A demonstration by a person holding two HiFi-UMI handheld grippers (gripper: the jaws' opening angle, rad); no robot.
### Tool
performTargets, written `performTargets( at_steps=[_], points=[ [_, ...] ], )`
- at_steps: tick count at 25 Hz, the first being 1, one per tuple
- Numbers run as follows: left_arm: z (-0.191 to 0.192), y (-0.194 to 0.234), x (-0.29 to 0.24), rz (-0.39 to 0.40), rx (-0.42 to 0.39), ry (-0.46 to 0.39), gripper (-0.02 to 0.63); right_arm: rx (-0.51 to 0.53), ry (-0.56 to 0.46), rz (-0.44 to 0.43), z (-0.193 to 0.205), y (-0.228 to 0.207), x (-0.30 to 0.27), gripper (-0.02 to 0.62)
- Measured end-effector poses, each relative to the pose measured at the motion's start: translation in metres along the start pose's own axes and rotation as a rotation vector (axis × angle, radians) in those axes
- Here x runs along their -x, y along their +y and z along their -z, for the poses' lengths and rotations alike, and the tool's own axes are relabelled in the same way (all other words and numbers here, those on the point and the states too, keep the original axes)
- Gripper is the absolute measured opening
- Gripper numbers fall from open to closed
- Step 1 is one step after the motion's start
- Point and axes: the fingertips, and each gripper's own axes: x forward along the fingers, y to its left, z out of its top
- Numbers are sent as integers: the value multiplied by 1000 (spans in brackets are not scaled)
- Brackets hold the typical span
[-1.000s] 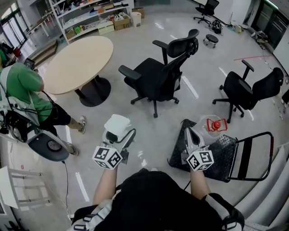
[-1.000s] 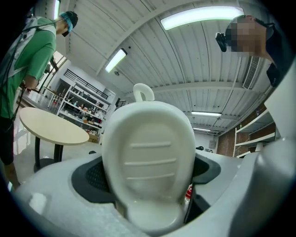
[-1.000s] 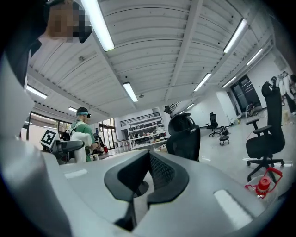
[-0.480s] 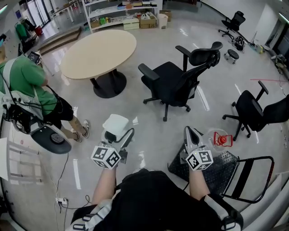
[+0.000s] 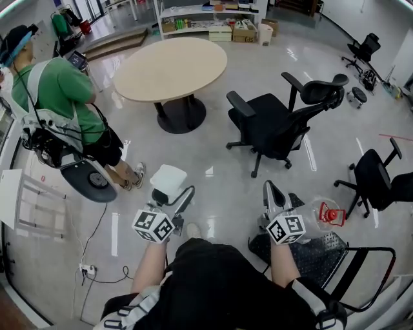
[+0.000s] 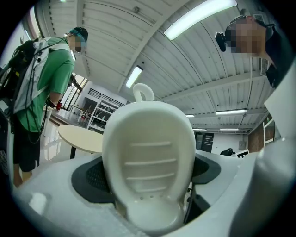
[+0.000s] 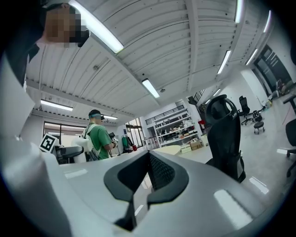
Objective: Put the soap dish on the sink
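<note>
Open office floor, no sink visible. Left gripper (image 5: 173, 193) pinches white ribbed plastic soap dish (image 6: 148, 157), well short of round beige table (image 5: 171, 67); right gripper (image 5: 270, 191) pressed together, empty. Risk: smooth dish slips out mid-carry, or clips black office chair (image 5: 271, 122) beside that table.

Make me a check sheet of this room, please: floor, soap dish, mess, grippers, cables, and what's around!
Surface: shiny grey floor; no sink in view.
Job's things: white soap dish, up in the air, held by the left gripper.
Clutter: round table, top bare; black office chairs; a small red object.
Grippers: left gripper shut on the soap dish; right gripper shut, empty.
Cables: one cable with a plug on the floor.
Surroundings: person in a green shirt; shelves at the back.
</note>
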Motion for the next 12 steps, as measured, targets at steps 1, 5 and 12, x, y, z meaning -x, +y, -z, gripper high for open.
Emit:
performTargets(
  at_steps=[1,5,12],
  points=[
    [-1,5,2,-10,3,-8,476,2,1,-4,1,2,-3,6],
    [-13,21,0,-23,7,-32,476,-1,3,-13,1,11,-18,6],
    [-24,52,-21,-16,16,-47,476,11,-2,-34,-11,20,-57,6]
  ],
)
